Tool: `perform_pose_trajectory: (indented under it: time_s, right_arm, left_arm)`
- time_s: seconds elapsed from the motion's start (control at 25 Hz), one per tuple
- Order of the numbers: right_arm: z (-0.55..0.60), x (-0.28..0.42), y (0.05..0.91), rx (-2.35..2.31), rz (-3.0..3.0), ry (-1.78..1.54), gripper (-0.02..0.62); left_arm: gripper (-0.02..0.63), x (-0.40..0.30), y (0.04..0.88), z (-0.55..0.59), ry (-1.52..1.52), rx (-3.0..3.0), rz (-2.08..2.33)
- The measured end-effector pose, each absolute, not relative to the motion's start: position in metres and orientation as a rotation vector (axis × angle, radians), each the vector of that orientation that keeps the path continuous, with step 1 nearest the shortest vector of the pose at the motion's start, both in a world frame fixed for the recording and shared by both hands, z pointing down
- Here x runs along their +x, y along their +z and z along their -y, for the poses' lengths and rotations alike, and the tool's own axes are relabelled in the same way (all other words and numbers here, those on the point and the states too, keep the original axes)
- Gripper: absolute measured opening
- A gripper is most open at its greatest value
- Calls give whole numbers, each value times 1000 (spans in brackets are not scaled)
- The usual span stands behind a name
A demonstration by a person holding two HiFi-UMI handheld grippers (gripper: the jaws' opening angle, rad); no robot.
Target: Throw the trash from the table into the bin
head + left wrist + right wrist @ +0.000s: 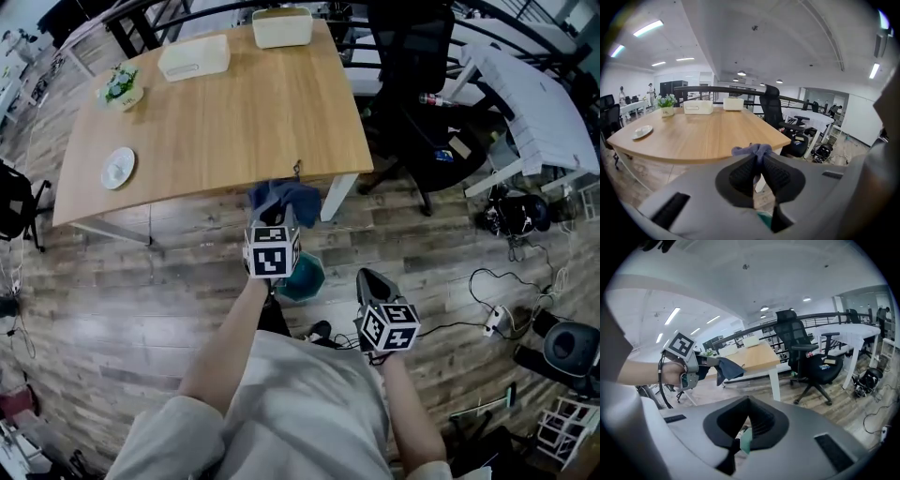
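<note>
Your left gripper [758,158] clamps its ribbed black pads [740,174] on a crumpled soft blue cloth [751,151] near the round teal bin [307,278], and your right gripper [749,401] has its jaws together, empty.

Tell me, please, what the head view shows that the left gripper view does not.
Only the head view: the person's shirt, both forearms and the marker cube on the left gripper. Only the left gripper view: the ceiling lights, distant people, and its tongs pressed on the blue cloth. Both: the wooden table, white plate, two white boxes, black office chair and that cloth.
</note>
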State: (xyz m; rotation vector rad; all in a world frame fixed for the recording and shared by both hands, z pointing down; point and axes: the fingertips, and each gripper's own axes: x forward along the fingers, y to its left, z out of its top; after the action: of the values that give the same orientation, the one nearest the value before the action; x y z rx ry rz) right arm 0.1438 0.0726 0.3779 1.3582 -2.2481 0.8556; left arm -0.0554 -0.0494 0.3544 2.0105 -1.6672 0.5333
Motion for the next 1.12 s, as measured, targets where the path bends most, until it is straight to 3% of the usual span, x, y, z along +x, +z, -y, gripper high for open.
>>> perform_pose_trajectory:
  time_s: [0.56, 1.12]
  right_arm:
    - [-173, 154, 448, 1391, 2047, 1012, 26]
    - [-182, 148, 575, 1438, 1931, 1098, 26]
  left_arm:
    - [52, -27, 454, -101, 723, 2019, 1336]
    - [52, 5, 599, -110, 779, 2057, 1144]
